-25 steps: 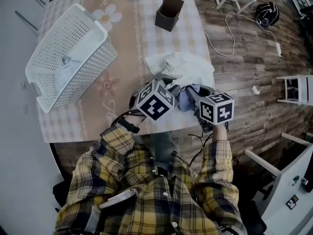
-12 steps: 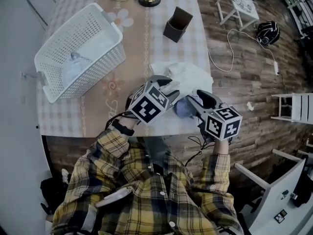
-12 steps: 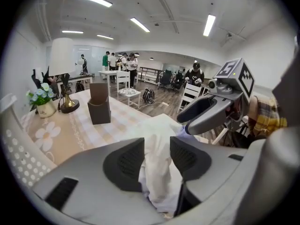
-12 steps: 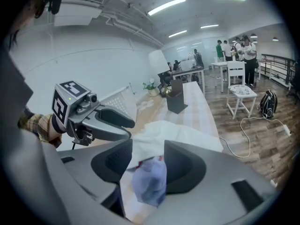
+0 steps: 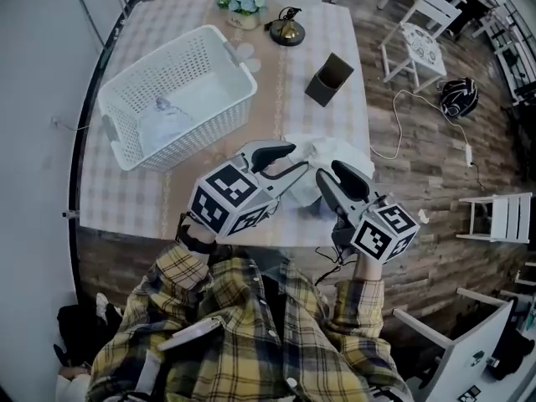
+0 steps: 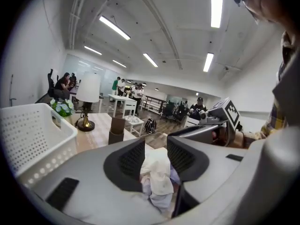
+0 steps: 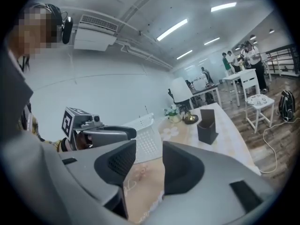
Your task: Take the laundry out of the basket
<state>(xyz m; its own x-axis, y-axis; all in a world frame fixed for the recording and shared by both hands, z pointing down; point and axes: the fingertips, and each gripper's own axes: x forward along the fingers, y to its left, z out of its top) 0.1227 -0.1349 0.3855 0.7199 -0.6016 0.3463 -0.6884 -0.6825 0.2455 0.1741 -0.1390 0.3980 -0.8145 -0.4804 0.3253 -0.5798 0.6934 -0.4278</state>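
Basket (image 5: 201, 122) runs diagonally; laundry (image 5: 165, 117) inside, apparently crumpled.

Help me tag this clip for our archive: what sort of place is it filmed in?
Probably a big open office or lab hall with a home-style corner staged in it: long ceiling strip lights, people among desks far behind, and a table with a checked cloth bearing a laundry basket and a lamp.

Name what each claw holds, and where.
Nothing: left claw and right claw open, jaws just closing slightly with nothing between; laundry lies loose on the table.
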